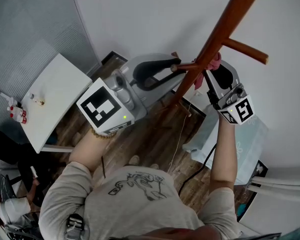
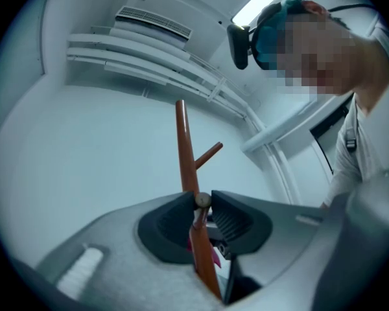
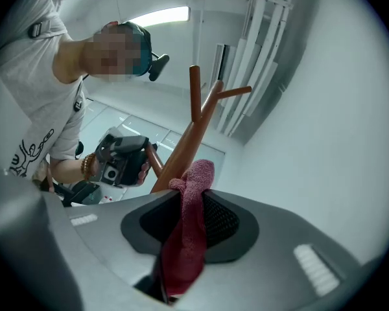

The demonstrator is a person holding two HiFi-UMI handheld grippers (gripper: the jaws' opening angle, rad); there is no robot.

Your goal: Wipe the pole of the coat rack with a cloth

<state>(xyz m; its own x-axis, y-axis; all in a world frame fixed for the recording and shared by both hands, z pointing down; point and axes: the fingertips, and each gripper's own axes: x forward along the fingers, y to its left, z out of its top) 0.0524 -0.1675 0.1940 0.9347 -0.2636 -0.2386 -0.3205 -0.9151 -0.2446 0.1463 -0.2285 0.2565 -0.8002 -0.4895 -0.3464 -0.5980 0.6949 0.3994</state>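
Note:
The reddish-brown coat rack pole (image 1: 225, 26) slants from the top right down to the middle of the head view. My left gripper (image 1: 176, 66) is shut on a knob-ended side peg (image 2: 202, 201) of the rack, with the pole (image 2: 183, 141) rising behind it. My right gripper (image 1: 210, 73) is shut on a pink cloth (image 3: 189, 219), which hangs between its jaws. The cloth's top end (image 1: 216, 61) lies against the pole (image 3: 181, 154), just right of the left gripper. Another peg (image 1: 245, 50) sticks out to the right above it.
A white table (image 1: 55, 94) stands at the left with small bottles (image 1: 17, 115) near its edge. A pale blue bag (image 1: 250, 139) lies on the wooden floor at the right, by the white wall. A black cable (image 1: 200, 169) runs across the floor below the rack.

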